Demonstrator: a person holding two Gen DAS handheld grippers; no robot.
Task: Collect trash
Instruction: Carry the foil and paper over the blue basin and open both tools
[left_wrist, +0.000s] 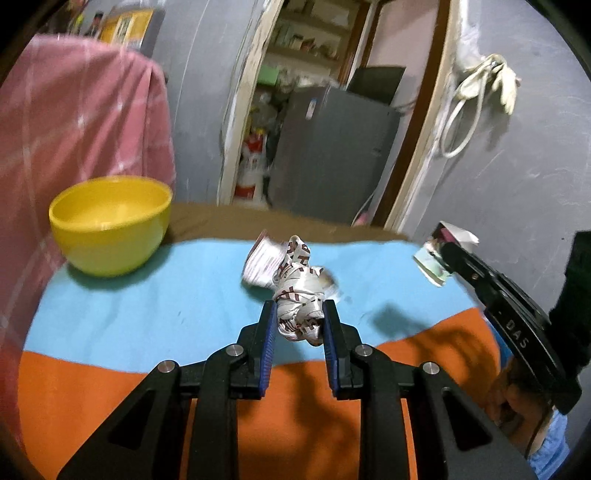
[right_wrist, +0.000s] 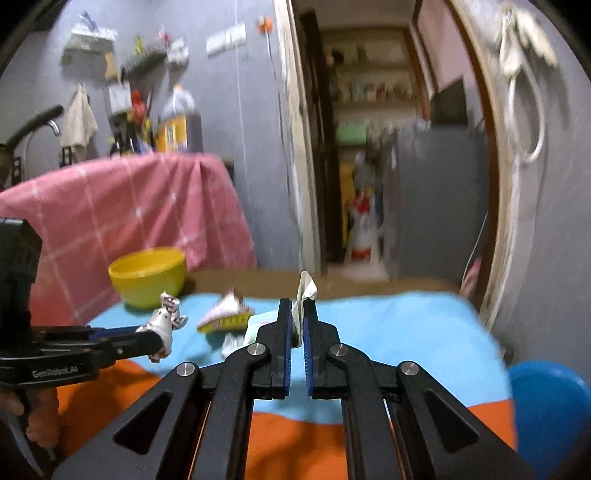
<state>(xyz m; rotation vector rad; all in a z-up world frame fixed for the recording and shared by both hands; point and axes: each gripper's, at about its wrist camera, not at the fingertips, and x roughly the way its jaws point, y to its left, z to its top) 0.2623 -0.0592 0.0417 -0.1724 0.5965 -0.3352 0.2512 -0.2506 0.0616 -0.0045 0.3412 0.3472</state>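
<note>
We hold both pieces clear of the cloth (left_wrist: 147, 295), presumably so they can be carried off without dragging. Nearest, the left gripper (left_wrist: 299, 314) is clamped on a crumpled printed wrapper (left_wrist: 301, 295) above the cloth's middle; the right gripper (right_wrist: 297, 314) pinches a thin folded wrapper (right_wrist: 304, 291) edge-on, jaws nearly together. Beyond them, a loose packet (right_wrist: 225, 314) lies mid-cloth, uncollected. At the far left corner stands the yellow bowl (left_wrist: 110, 225), our likely drop point.

Glossy yellow bowl (left_wrist: 110, 225) — crinkled foil wrapper (left_wrist: 301, 295)
</note>
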